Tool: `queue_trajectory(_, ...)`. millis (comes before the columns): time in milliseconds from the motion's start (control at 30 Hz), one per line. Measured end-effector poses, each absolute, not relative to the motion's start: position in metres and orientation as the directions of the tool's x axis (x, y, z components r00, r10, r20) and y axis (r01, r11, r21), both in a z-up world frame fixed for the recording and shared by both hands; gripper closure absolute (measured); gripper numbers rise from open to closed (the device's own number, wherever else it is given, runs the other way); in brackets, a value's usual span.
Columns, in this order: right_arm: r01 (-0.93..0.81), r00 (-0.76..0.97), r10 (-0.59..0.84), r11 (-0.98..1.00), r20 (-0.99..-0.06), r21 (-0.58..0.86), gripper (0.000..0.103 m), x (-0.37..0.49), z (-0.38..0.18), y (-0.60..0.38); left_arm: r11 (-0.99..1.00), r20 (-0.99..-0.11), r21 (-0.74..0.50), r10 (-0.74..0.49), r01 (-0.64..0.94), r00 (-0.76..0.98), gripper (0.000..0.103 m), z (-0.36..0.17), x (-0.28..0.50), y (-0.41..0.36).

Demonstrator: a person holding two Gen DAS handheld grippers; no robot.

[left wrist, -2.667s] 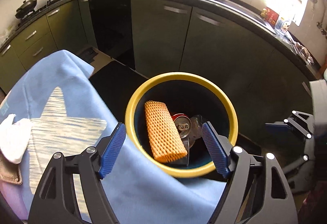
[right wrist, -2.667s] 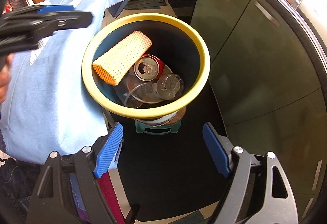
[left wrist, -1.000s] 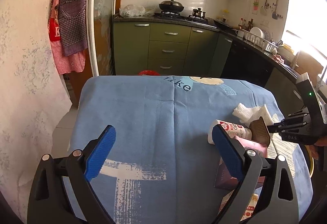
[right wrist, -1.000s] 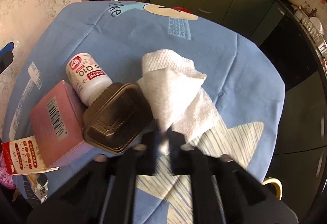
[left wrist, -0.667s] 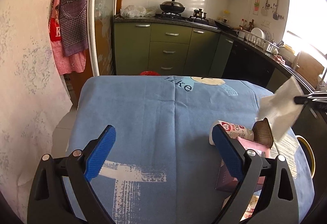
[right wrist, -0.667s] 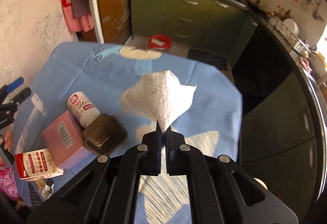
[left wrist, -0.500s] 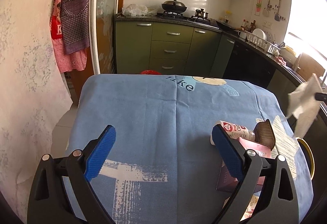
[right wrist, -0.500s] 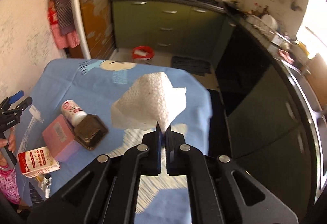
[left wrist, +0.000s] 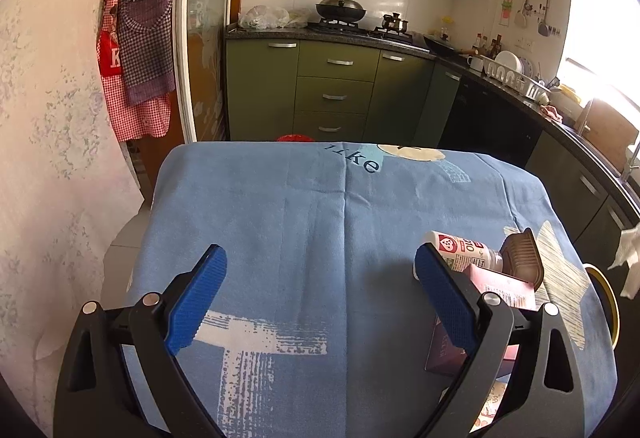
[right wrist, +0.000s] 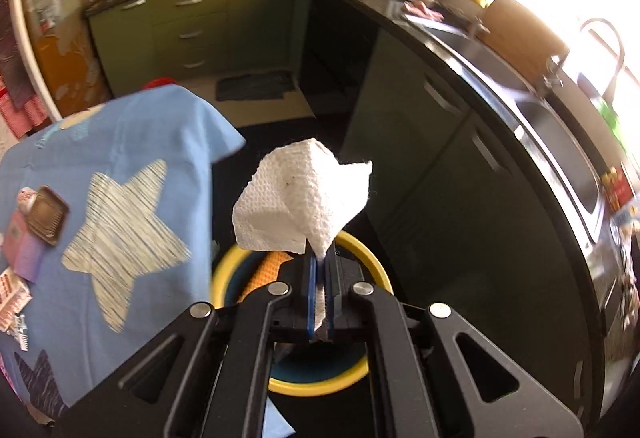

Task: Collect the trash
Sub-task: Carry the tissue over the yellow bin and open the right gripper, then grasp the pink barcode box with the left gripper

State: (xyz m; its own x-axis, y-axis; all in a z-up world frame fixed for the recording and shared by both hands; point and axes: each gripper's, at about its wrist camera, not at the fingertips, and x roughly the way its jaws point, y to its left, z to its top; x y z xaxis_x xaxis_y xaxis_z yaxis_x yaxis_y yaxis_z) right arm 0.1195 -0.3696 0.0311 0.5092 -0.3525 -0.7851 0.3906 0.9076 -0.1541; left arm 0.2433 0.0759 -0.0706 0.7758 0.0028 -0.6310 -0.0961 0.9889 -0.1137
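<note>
Green kitchen cabinets (left wrist: 336,94) and a dark worktop run behind my table (left wrist: 280,222), which is draped in a blue cloth printed with pale stars and the partly folded letters "ike" near its far edge. My left tool (left wrist: 316,294) hangs level over the near part of the table, its blue pads wide apart with nothing between them. Toward the table's right edge lies a white bottle (left wrist: 460,250) on its side; its red-and-white label shows a heart mark and characters I read as "010", though the rest is too small to make out. Just beside it sits a brown plastic tray (left wrist: 522,256) leaning on a pink box (left wrist: 500,284); the box's print is not legible. My right tool (right wrist: 319,274) is off the table's right edge, pointing down and forward, its jaws pressed together on a corner of a white paper towel (right wrist: 304,198), which bunches up above the pads. Directly below it stands a yellow-rimmed bin (right wrist: 372,258) on the floor, with something orange and netted visible inside. From the left view the towel shows at the far right, above the bin's rim.
</note>
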Motion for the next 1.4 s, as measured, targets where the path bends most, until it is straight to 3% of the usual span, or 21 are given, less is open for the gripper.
queue_trajectory(67,0.417,0.460,-0.357,0.895,-0.813,-0.157,0.099,0.116,0.012,-0.383,0.990,-0.631,-0.110,0.002,-0.092,0.776,0.009,-0.071,0.243,0.074)
queue_trajectory(100,0.419,0.432,-0.351,0.894,-0.831,-0.160,0.091,0.114,0.003,-0.390,0.990,-0.632,-0.108,0.004,-0.092,0.775,0.009,-0.072,0.244,0.073)
queue_trajectory(133,0.430,0.417,-0.343,0.890,-0.842,-0.150,0.070,0.112,-0.007,-0.396,0.990,-0.635,-0.106,0.003,-0.091,0.773,0.009,-0.073,0.244,0.072)
queue_trajectory(200,0.454,0.409,-0.346,0.880,-0.844,-0.140,0.052,0.107,-0.019,-0.401,0.990,-0.638,-0.108,-0.003,-0.086,0.770,0.009,-0.074,0.245,0.073)
queue_trajectory(667,0.462,0.495,-0.303,0.886,-0.814,-0.049,0.048,0.068,-0.040,-0.367,0.995,-0.630,-0.090,-0.030,-0.034,0.776,0.009,-0.070,0.243,0.062)
queue_trajectory(833,0.441,0.549,-0.263,0.898,-0.794,0.007,0.043,0.059,-0.041,-0.351,0.998,-0.668,-0.064,-0.060,0.024,0.742,0.009,-0.060,0.242,0.043)
queue_trajectory(1033,0.406,0.597,-0.207,0.911,-0.775,0.070,0.039,0.048,-0.050,-0.333,0.979,-0.765,-0.040,-0.160,0.202,0.624,0.009,-0.058,0.242,-0.009)
queue_trajectory(1200,0.409,0.632,-0.186,0.905,-0.752,0.120,0.038,0.039,-0.055,-0.331,0.966,-0.835,0.014,-0.131,0.259,0.535,0.009,-0.069,0.252,-0.039)
queue_trajectory(1400,0.406,0.656,-0.156,0.898,-0.739,0.171,0.038,0.035,-0.063,-0.338,0.946,-0.853,0.042,-0.132,0.320,0.504,0.009,-0.076,0.255,-0.065)
